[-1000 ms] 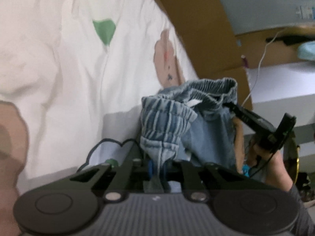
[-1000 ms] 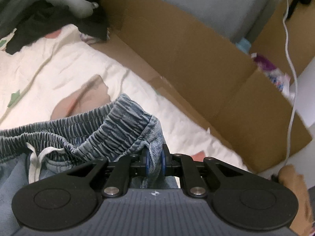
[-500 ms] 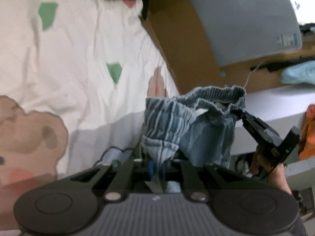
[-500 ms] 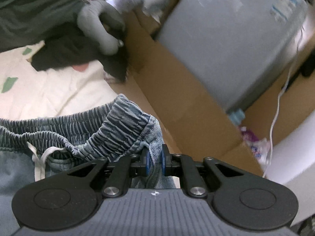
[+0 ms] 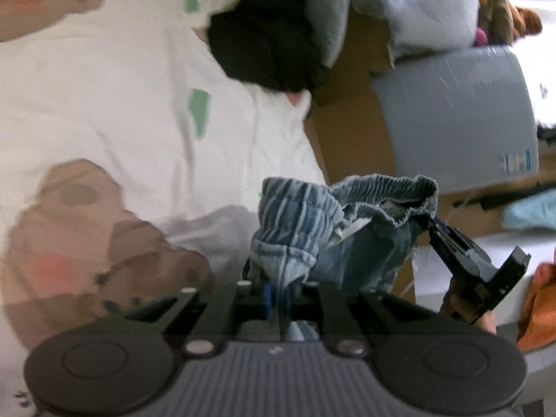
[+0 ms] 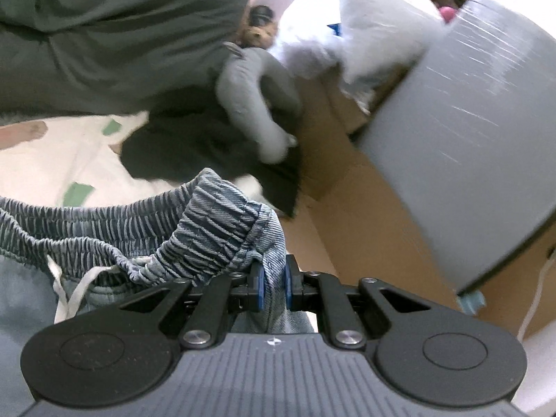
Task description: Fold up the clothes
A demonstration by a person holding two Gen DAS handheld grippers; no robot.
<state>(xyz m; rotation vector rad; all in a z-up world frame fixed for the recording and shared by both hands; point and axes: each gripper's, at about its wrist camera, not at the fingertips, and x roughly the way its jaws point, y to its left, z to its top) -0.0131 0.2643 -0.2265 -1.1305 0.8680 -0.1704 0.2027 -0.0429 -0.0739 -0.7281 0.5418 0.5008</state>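
Denim shorts, faded blue with a gathered elastic waistband and white drawstring [image 5: 333, 236], hang in the air above the white bedsheet printed with brown bears and green patches [image 5: 114, 111], stretched between the two grippers. Left gripper [image 5: 276, 293]: jaws pinched nearly closed on one end of the waistband; cloth runs up from between the blue pads. Right gripper [image 6: 272, 286]: jaws likewise clamped on the opposite end of the waistband, a fold of denim squeezed between its blue pads [image 6: 256, 288]. In the left wrist view the right gripper [image 5: 429, 224] shows to the right of the shorts, its tip buried in the waistband's far corner, with the person's hand [image 5: 465, 307] wrapped around its handle. Waistband sags slightly between the two grips; drawstring [image 6: 69, 292] dangles on the inner side. Beyond the shorts: a black garment [image 5: 264, 48] heaped on the sheet, a grey stuffed item [image 6: 253, 104] lying against it, a dark green fabric mass [image 6: 114, 31] behind. Right of the shorts: a brown cardboard box [image 5: 351, 132] and a grey plastic-wrapped panel [image 5: 455, 111] leaning by it. Both views are motion-blurred.
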